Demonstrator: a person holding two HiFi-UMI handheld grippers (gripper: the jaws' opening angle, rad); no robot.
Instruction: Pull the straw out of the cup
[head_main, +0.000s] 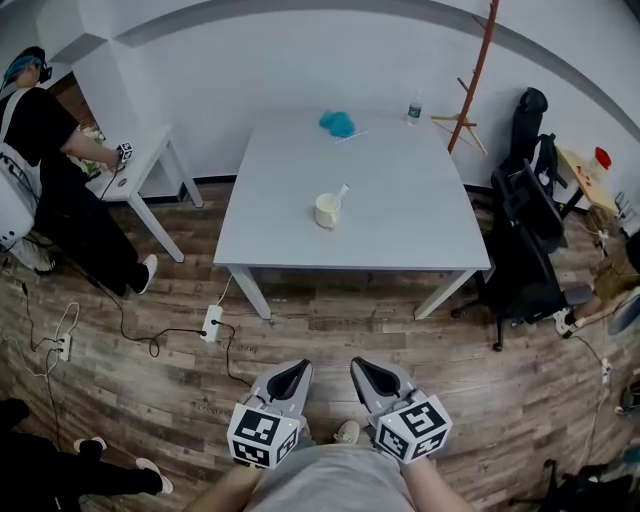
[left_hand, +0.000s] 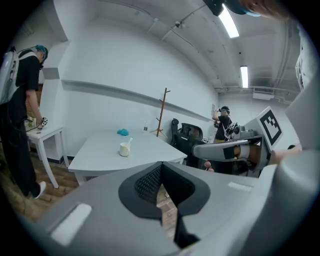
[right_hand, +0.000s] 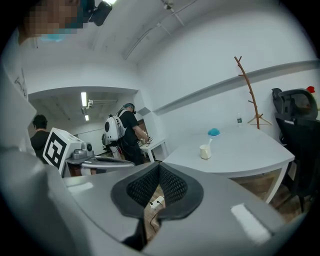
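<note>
While we stand well back from the grey rectangular table (head_main: 400, 225), its cream cup (head_main: 326, 211) waits mid-table, white straw (head_main: 341, 192) leaning out; left gripper (head_main: 291, 377) and right gripper (head_main: 368, 375) hang low, fingers (left_hand: 145, 182) pinched together on nothing, since the approach hasn't begun.
</note>
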